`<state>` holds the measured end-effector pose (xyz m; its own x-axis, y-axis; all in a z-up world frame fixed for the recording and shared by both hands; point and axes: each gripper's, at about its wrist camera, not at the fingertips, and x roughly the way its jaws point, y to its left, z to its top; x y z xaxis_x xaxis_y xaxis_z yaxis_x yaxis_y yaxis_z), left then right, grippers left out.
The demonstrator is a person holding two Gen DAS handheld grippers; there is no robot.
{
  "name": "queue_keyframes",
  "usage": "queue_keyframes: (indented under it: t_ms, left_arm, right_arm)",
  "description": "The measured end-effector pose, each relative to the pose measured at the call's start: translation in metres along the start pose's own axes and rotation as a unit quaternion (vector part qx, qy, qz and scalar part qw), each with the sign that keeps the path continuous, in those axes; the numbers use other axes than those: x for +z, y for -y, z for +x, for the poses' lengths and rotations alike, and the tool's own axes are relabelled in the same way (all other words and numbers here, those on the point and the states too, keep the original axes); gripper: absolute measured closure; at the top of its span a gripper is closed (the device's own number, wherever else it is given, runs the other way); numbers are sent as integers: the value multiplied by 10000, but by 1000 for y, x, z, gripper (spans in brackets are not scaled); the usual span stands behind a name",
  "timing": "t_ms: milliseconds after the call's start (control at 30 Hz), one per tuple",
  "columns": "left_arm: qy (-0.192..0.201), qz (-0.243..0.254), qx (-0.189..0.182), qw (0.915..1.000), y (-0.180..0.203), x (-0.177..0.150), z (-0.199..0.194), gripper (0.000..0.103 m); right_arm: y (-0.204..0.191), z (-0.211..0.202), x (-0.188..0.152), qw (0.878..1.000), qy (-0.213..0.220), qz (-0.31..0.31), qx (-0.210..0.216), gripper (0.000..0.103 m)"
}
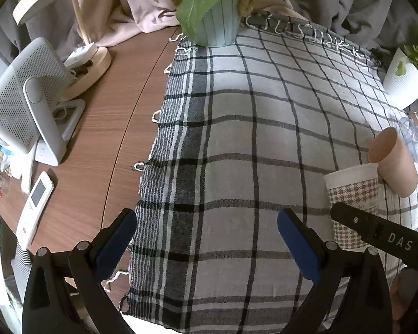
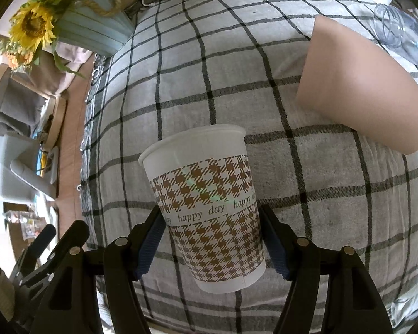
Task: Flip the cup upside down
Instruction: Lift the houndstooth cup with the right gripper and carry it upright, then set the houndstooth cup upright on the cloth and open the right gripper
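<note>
While the right gripper [image 2: 211, 239] pinches the white paper cup with brown houndstooth print [image 2: 209, 208] at mid-wall, rim up above the checked tablecloth [image 2: 306, 194], likely ready to invert, the left gripper [image 1: 206, 239] hangs spread, holding nothing.

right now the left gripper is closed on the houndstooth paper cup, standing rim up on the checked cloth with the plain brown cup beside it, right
Not quite: it is the right gripper whose fingers sit on either side of the houndstooth paper cup, as the right wrist view shows. The left gripper is open over bare checked cloth. The rest holds: the cup stands rim up, with the plain brown cup beside it.
</note>
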<state>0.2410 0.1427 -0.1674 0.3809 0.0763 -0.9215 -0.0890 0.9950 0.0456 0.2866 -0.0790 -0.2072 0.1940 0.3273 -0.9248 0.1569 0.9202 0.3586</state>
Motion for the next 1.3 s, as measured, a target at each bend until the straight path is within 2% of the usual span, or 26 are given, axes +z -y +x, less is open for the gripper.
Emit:
queue_keyframes:
  t_ms: [133,200,500,567,667,933,1300]
  left_arm:
    - [115,-25,10,9999,-1,0,-6,0]
    - [227,-20,25,9997,-1,-1,-12,0]
    - [818,6,-122,9966,24,-10,-54,0]
    - [876,14,-126,9961,34,-13,-60,0]
    - [921,-56,-240,9954,49,-18,-70,0]
    - [823,-79,-429,9957,95,-35,-70,0]
    - [760,-225,-522,9955,137,-57,-47,0]
  right_arm:
    - [-2,-4,-1,10000,72,-47,2,28]
    - [-3,-11,-3,9998,161,-81,-14,28]
    - [-6,-79,-15,9930,1015,-530,-292,27]
    - [-1,-99,-16,9888,1259,-678,-416,27]
    - [7,-117,-17,9855,1401,-801,-522,27]
    - [48,-133,-21,9843,1368,-910,-652,27]
    - [100,-120,-22,9867,1082,-966,-736,27]
